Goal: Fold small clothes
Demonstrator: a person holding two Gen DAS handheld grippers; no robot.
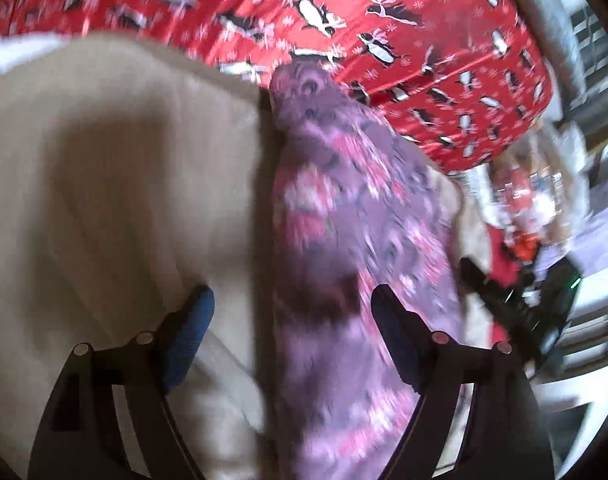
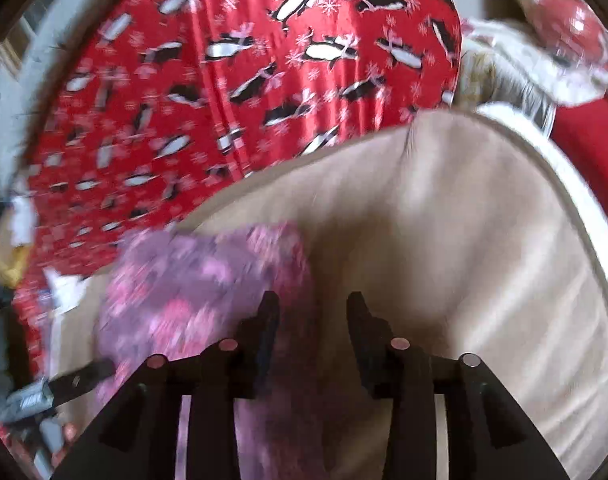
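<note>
You are hovering the left gripper (image 1: 292, 312), jaws wide, over the purple garment (image 1: 343, 216) lying on the beige cloth (image 1: 116, 152); right gripper (image 2: 312, 312), jaws narrower and empty, is flanking its edge.

No readable text, label, brand or number showed in either view; the red cloth (image 1: 403, 40) carried only penguin and snowflake prints, and the purple garment (image 1: 343, 220) a blurred pink pattern
</note>
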